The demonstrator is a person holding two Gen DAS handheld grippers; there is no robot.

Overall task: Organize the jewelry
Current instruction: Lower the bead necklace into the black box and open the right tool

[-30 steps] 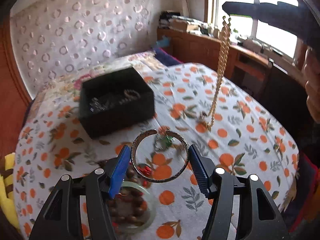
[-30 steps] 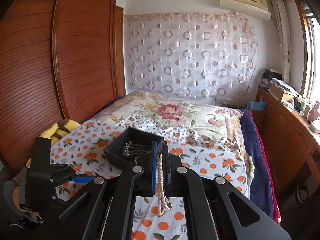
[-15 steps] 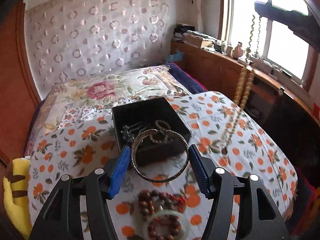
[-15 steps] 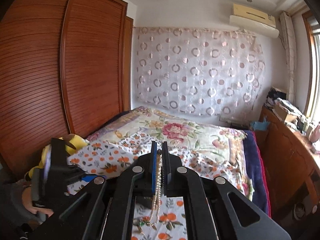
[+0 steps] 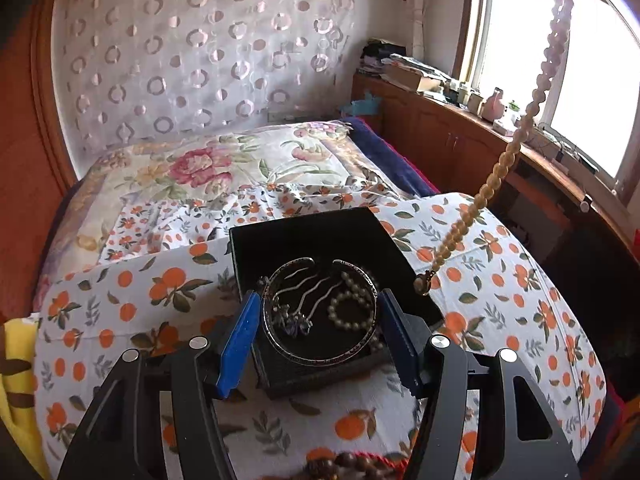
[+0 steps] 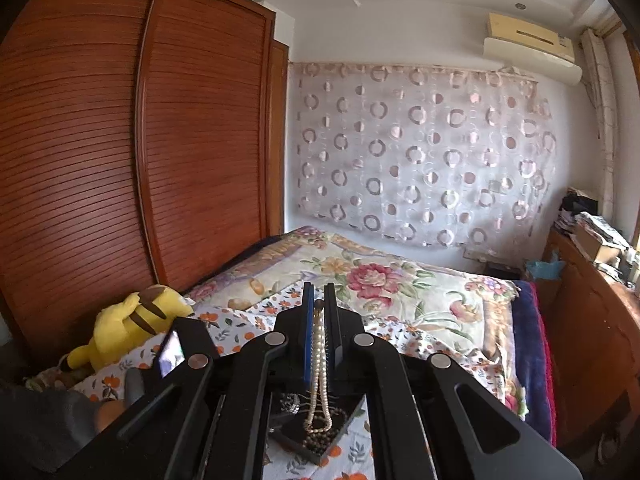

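— Two grippers are pictured over the black box (image 5: 320, 236); what is held?
— A silver bangle (image 5: 320, 312) is clamped by the left gripper (image 5: 320, 334), a pearl necklace (image 6: 319, 360) is pinched by the right gripper (image 6: 319, 308).

I count one black jewelry box (image 5: 308, 236); one silver bangle (image 5: 320, 354); one pearl necklace (image 6: 319, 360); one small pearl bracelet (image 5: 349, 307); one yellow plush toy (image 6: 128, 330); two grippers, left (image 5: 320, 332) and right (image 6: 319, 312).
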